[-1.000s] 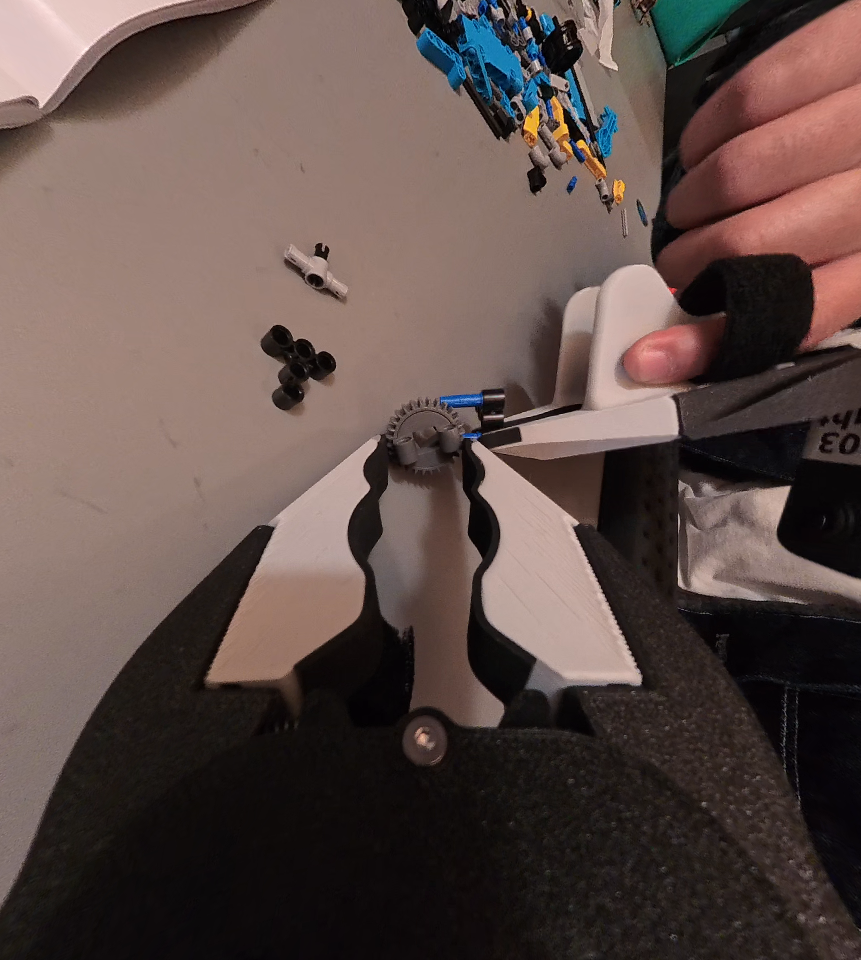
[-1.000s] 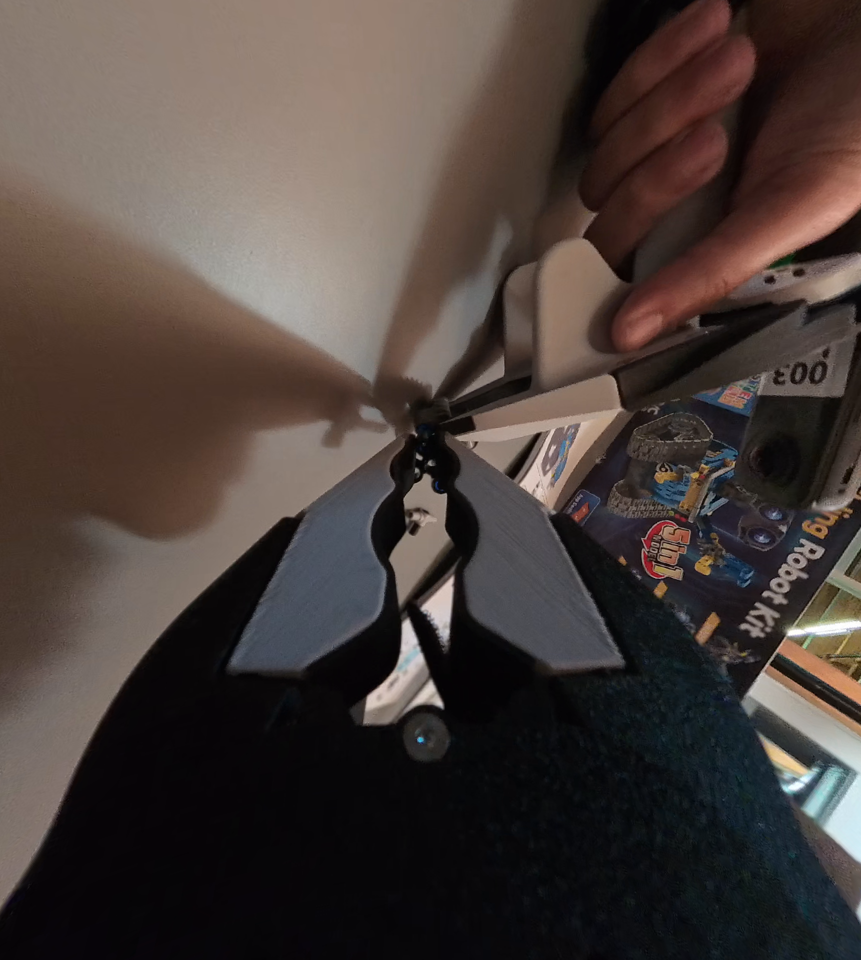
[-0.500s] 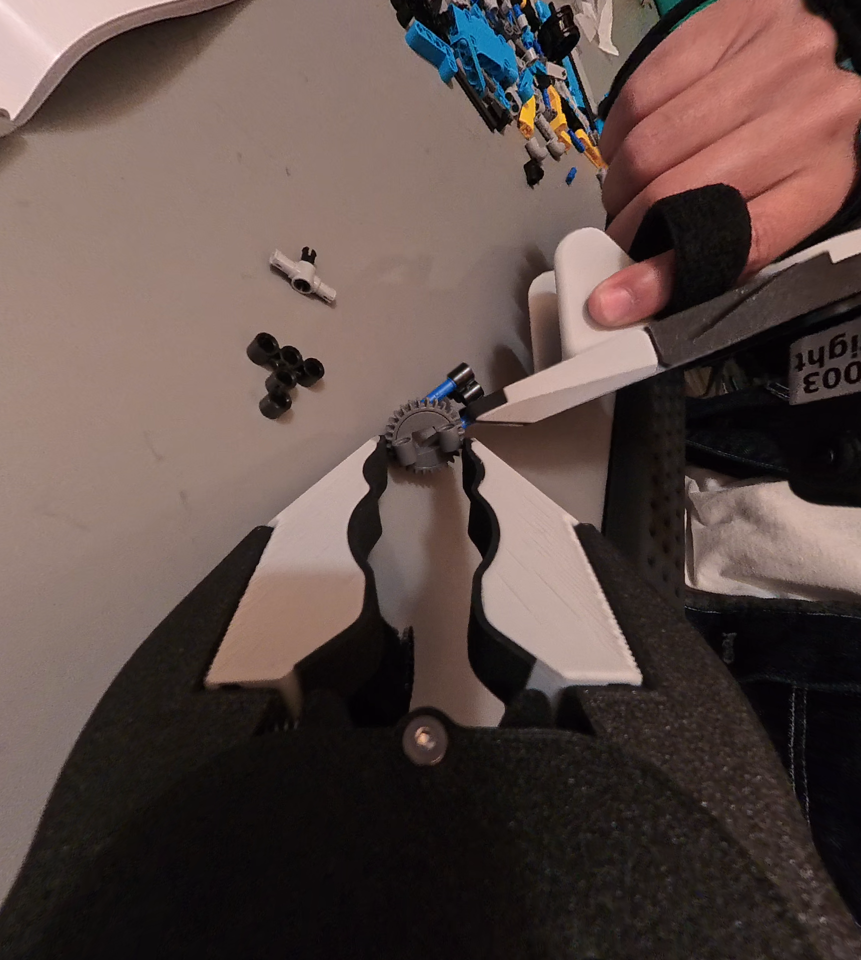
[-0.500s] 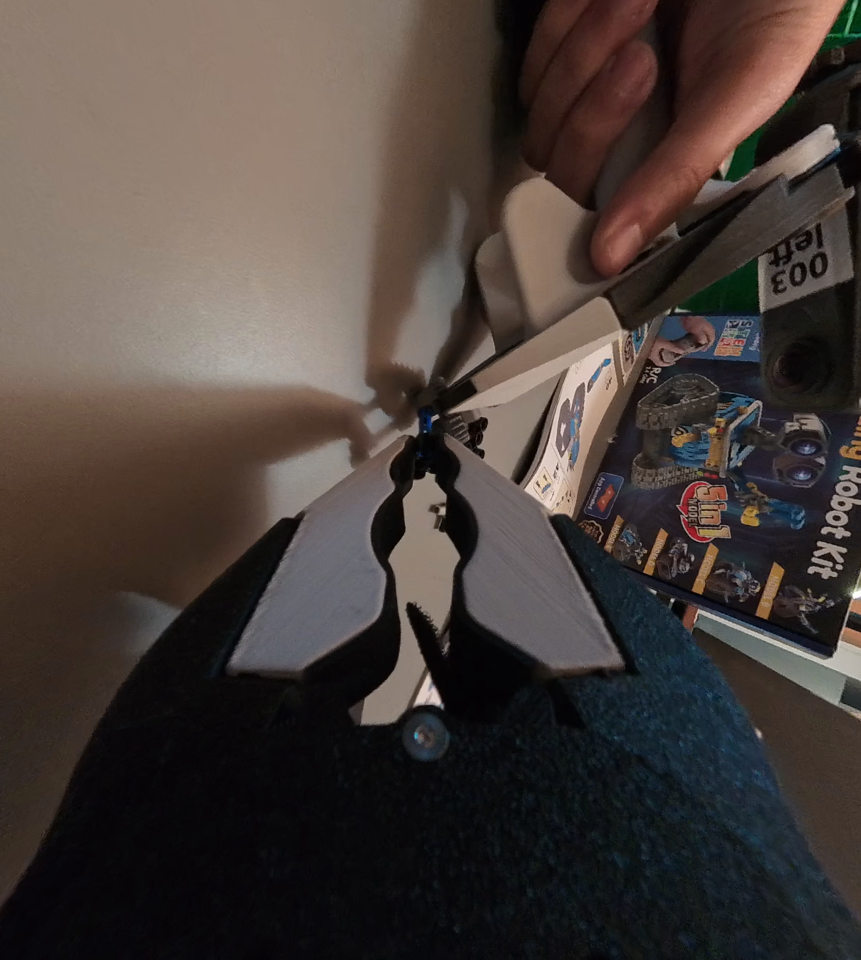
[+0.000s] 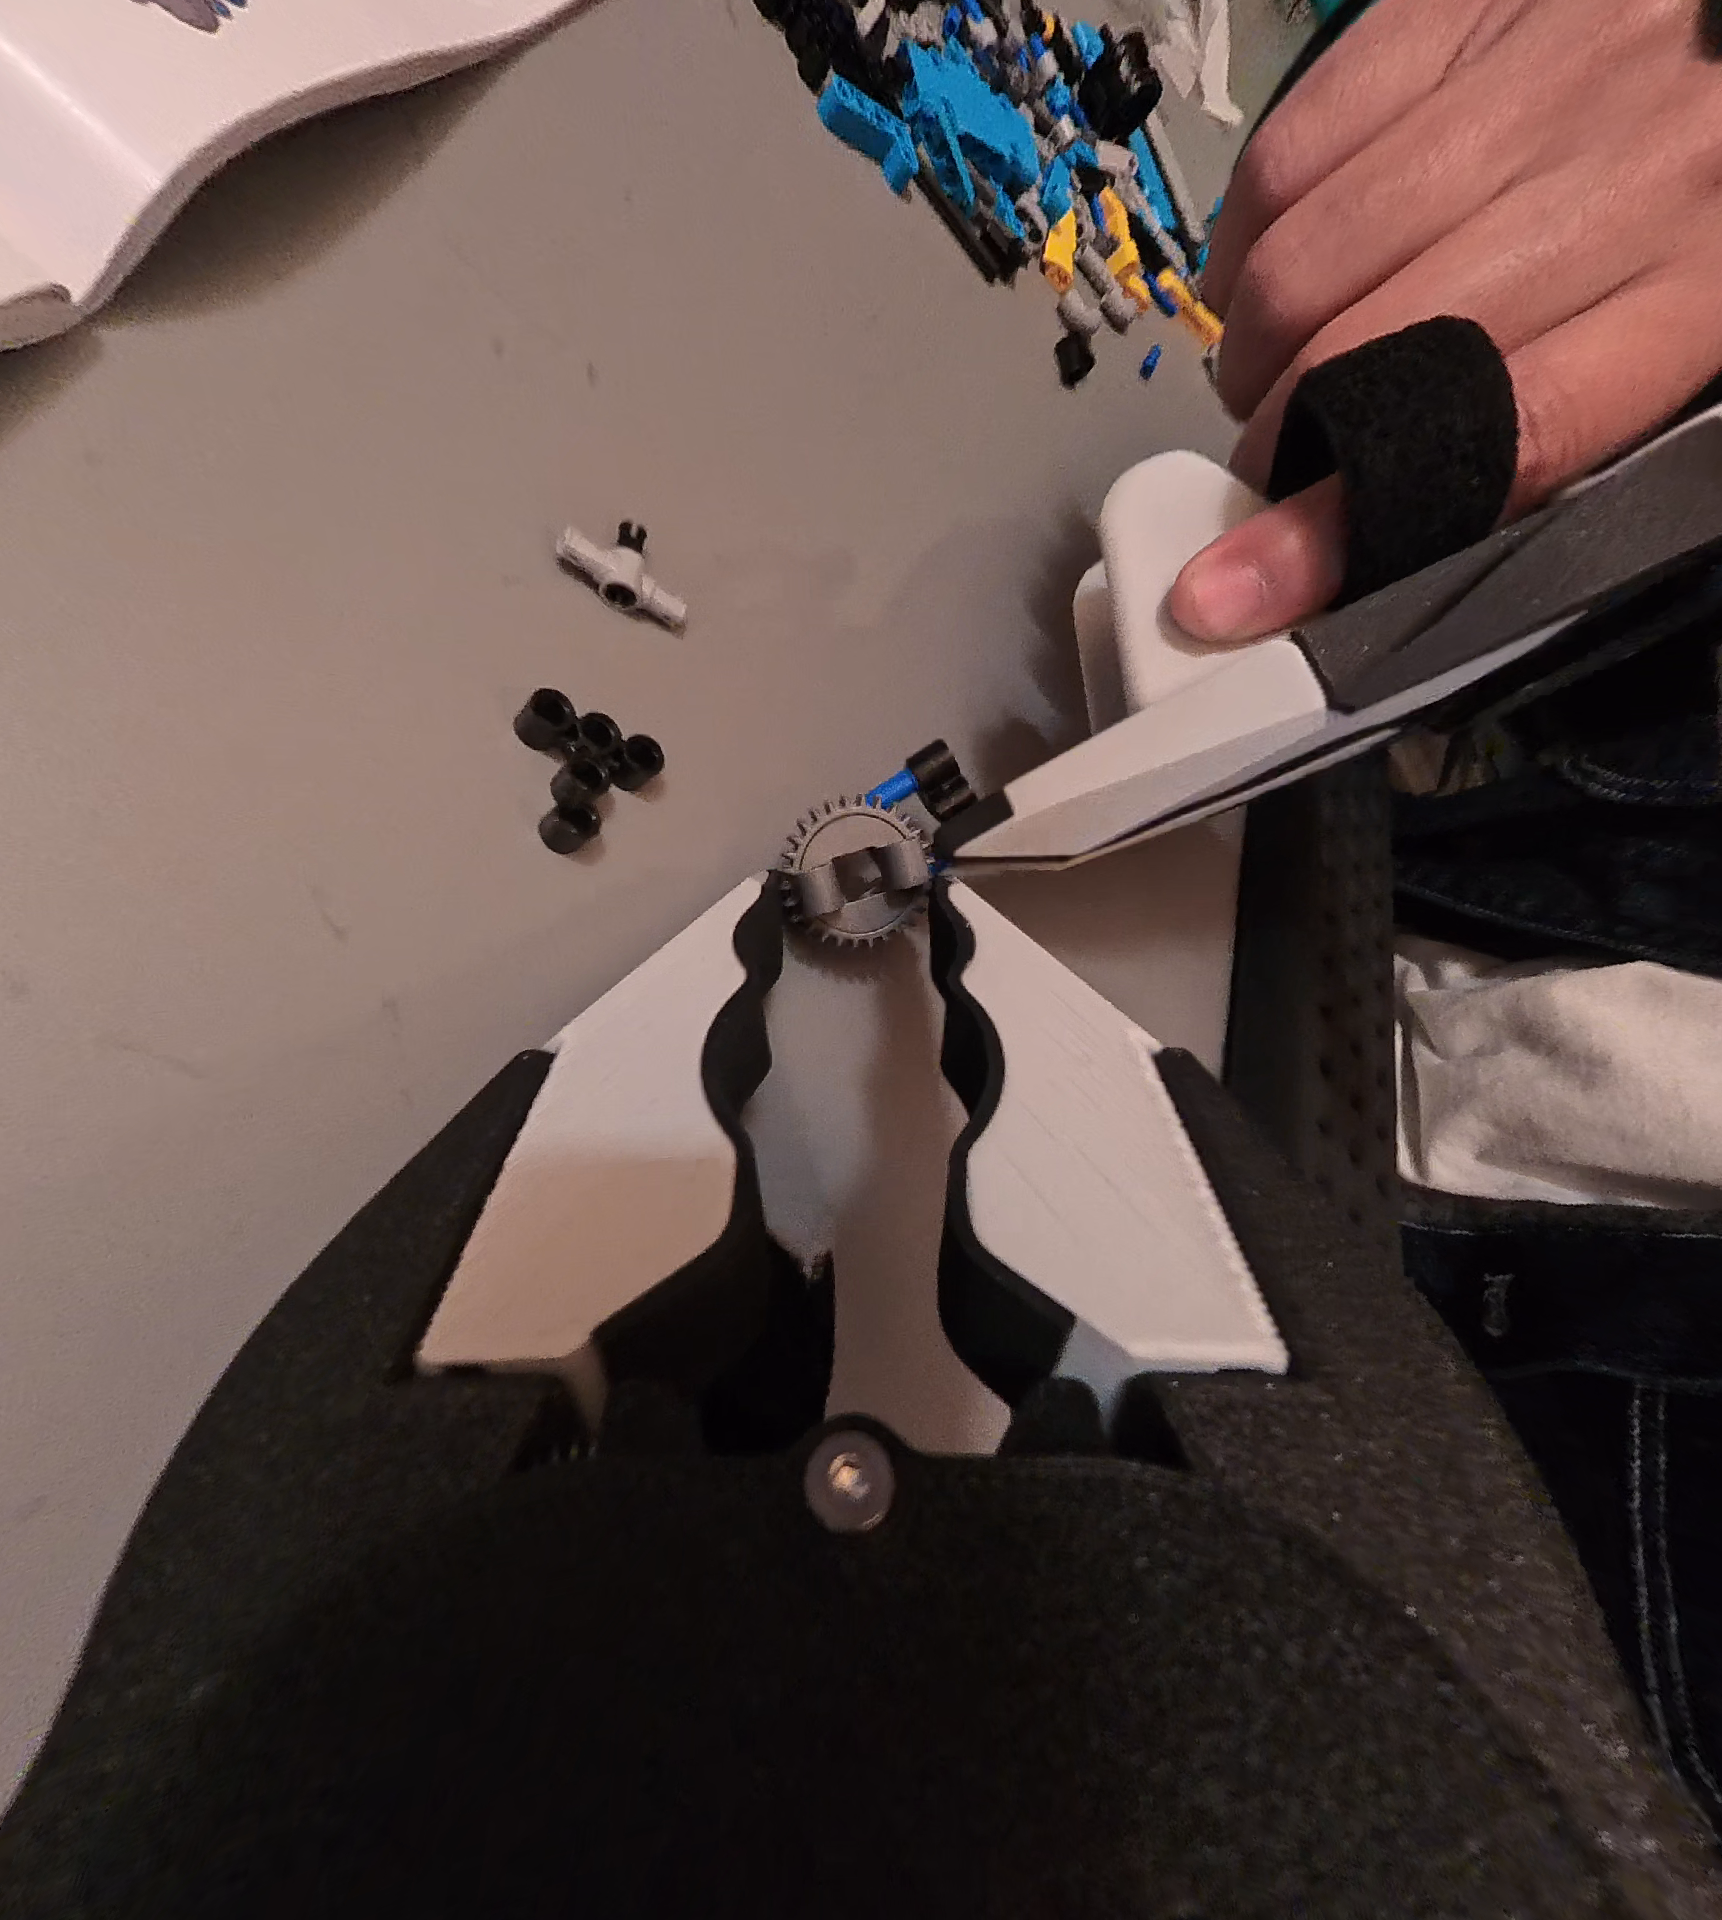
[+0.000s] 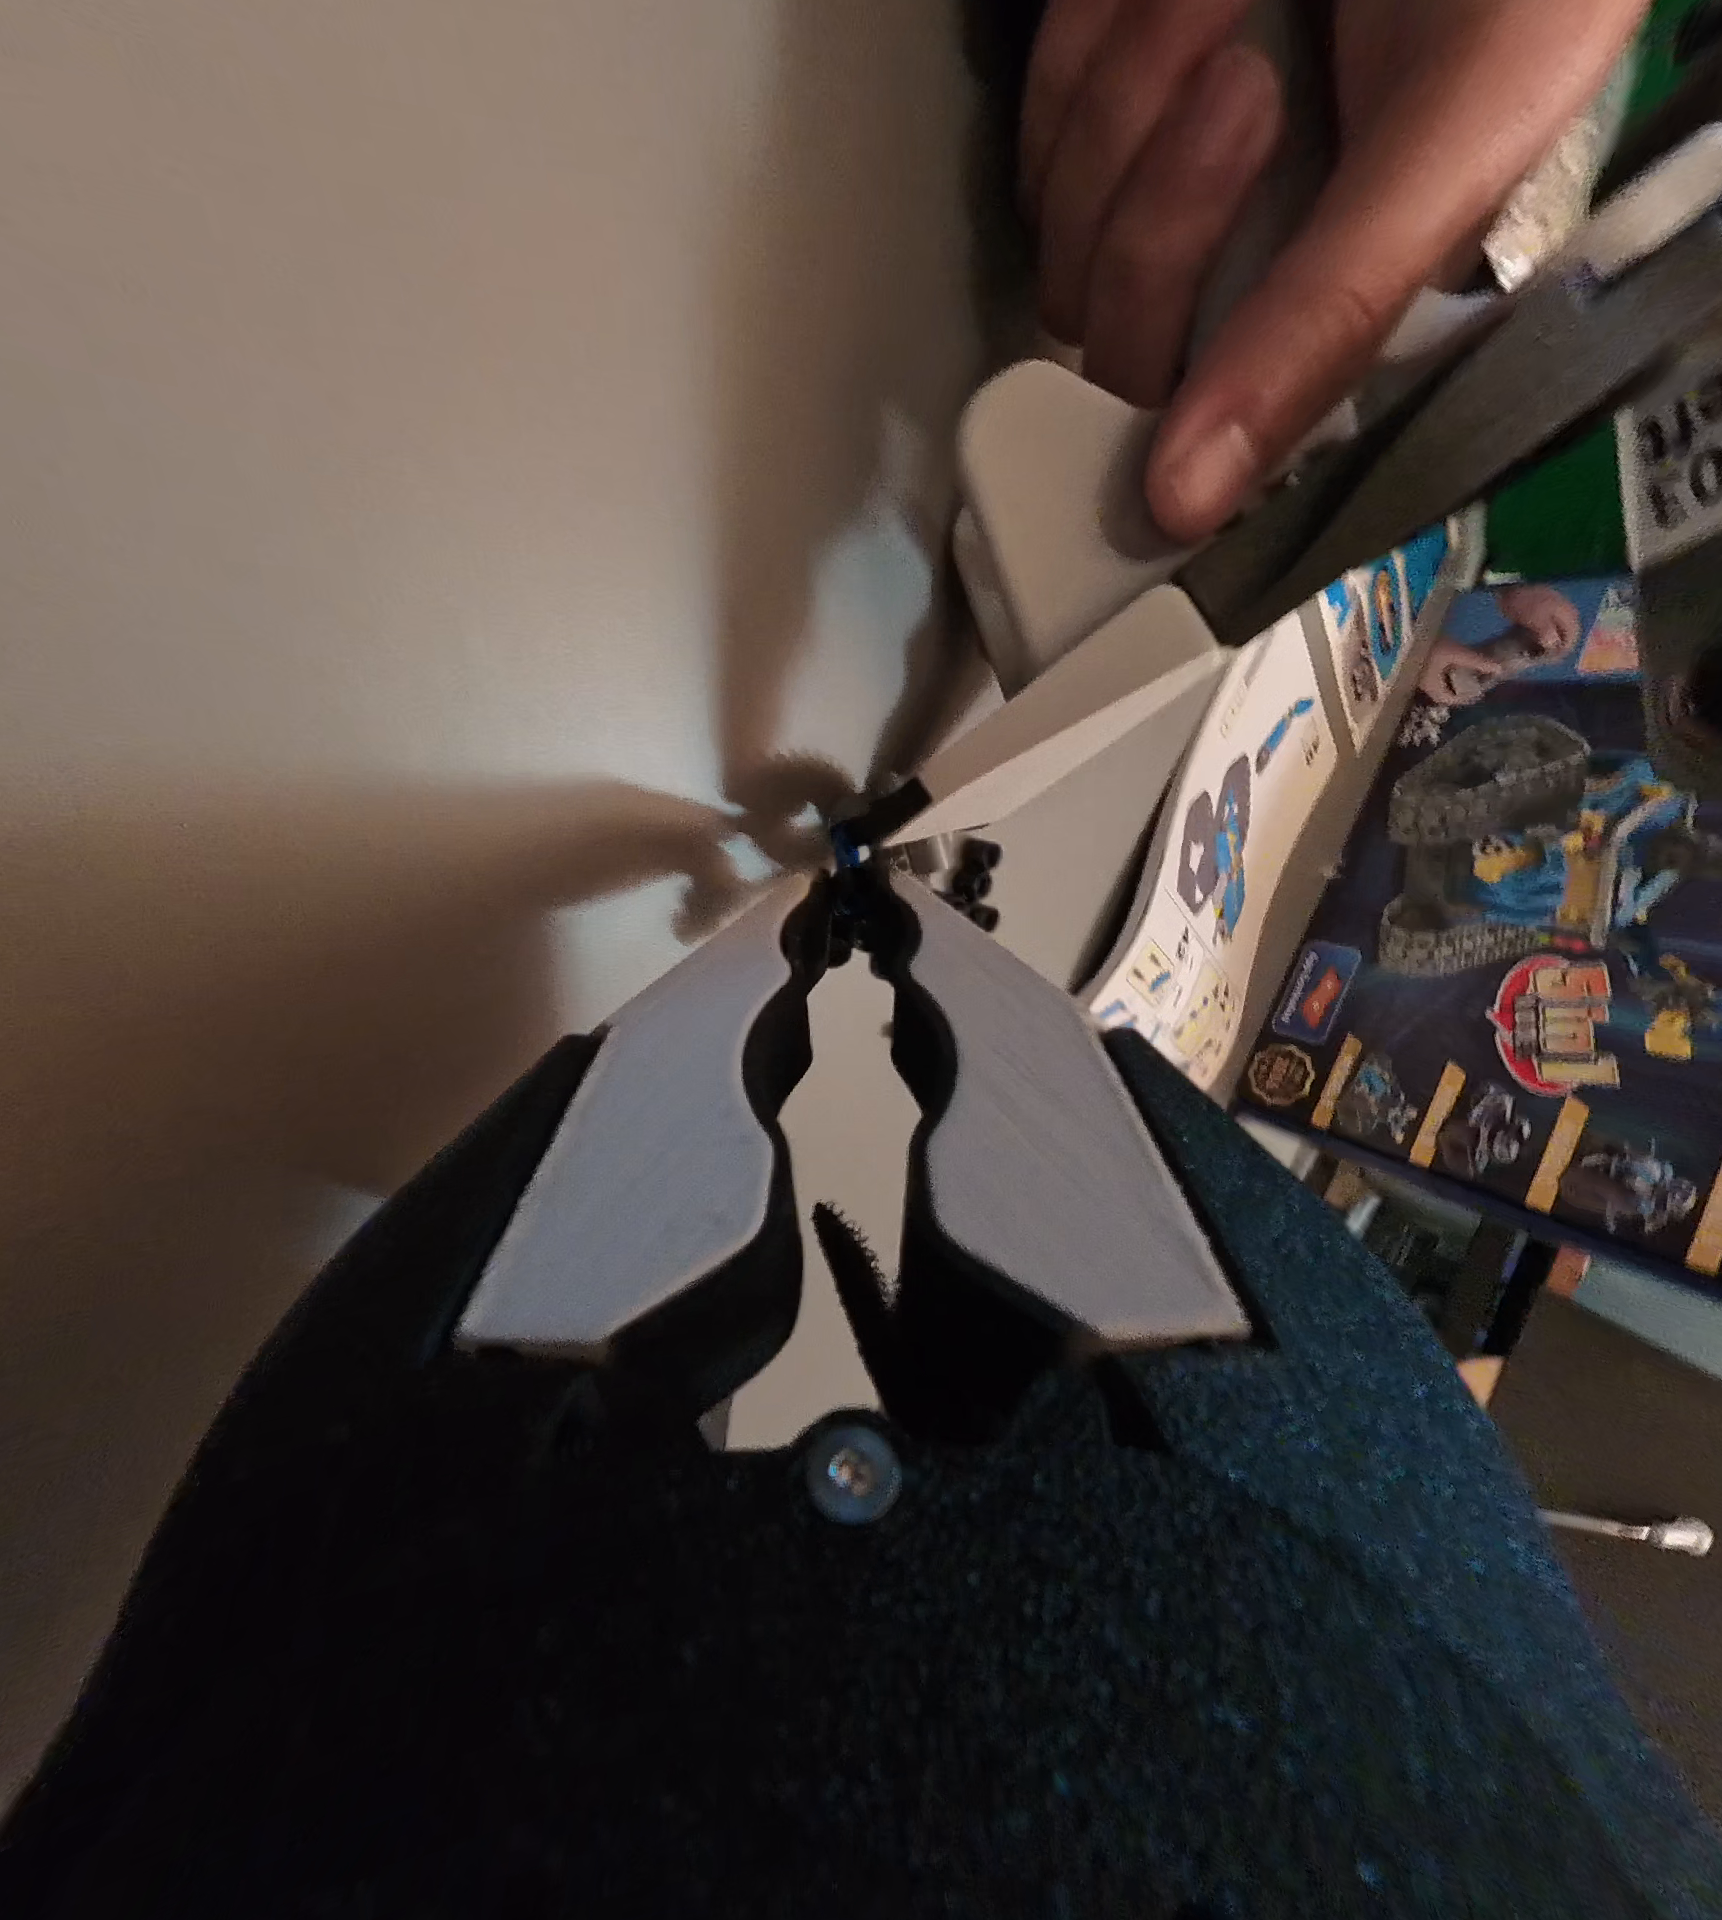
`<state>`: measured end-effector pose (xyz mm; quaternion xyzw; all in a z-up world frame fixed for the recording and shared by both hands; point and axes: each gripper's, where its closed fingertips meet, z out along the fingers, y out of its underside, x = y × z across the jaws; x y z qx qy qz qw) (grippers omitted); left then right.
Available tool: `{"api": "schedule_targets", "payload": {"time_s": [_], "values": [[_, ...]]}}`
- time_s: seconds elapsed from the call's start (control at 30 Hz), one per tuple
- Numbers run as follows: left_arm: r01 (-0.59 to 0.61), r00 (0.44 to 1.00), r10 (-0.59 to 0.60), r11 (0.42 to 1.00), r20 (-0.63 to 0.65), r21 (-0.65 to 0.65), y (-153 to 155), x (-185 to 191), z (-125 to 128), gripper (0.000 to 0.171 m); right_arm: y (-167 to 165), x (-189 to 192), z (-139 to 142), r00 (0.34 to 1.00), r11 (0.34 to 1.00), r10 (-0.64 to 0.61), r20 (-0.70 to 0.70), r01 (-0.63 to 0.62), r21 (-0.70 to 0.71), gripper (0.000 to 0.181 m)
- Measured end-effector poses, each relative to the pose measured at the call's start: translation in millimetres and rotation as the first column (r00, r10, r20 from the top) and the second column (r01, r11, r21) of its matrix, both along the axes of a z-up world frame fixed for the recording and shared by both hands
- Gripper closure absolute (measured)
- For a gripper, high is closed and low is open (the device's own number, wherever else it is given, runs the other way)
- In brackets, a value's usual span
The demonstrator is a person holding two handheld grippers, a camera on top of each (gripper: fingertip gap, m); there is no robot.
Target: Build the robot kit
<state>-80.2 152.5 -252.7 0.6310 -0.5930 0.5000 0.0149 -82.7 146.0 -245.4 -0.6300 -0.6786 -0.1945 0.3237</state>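
Observation:
My left gripper (image 5: 855, 883) is shut on a small grey gear (image 5: 852, 914) with a grey connector across its face, held a little above the grey table (image 5: 317, 935). My right gripper (image 6: 852, 888) is shut on a small black piece with blue pins (image 6: 849, 854). In the left wrist view the right gripper (image 5: 952, 847) comes in from the right, and the black and blue piece (image 5: 924, 777) touches the gear's upper right edge. In the right wrist view the left gripper (image 6: 904, 805) reaches in from the upper right. That view is blurred and the gear is hidden there.
A black multi-hole connector (image 5: 587, 764) and a grey T-shaped connector (image 5: 620, 577) lie on the table left of the gear. A pile of blue, black and yellow parts (image 5: 1023, 135) lies at the back. An open booklet (image 5: 109, 135) lies far left, a dark kit box (image 6: 1563, 935) beyond. Only a small space, under 4 cm, lies between the two pairs of fingers.
The right gripper has tilted, its handle rising, so the black and blue piece now points up and left against the gear. The left gripper has stayed shut on the gear.

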Motion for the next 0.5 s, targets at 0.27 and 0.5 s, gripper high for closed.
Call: {"api": "schedule_targets", "payload": {"time_s": [0.27,0.5], "values": [[-0.046,0.991,0.068,0.983,0.118,-0.176,7,6,34,0.144,6,-6,49,0.852,0.980,-0.198,-0.485,0.188,-0.069,0.152],[-0.127,0.977,0.140,0.988,0.163,-0.085,33,1,41,0.144,-5,30,44,0.337,0.793,-0.610,-0.717,0.244,-0.559,0.144]]}}
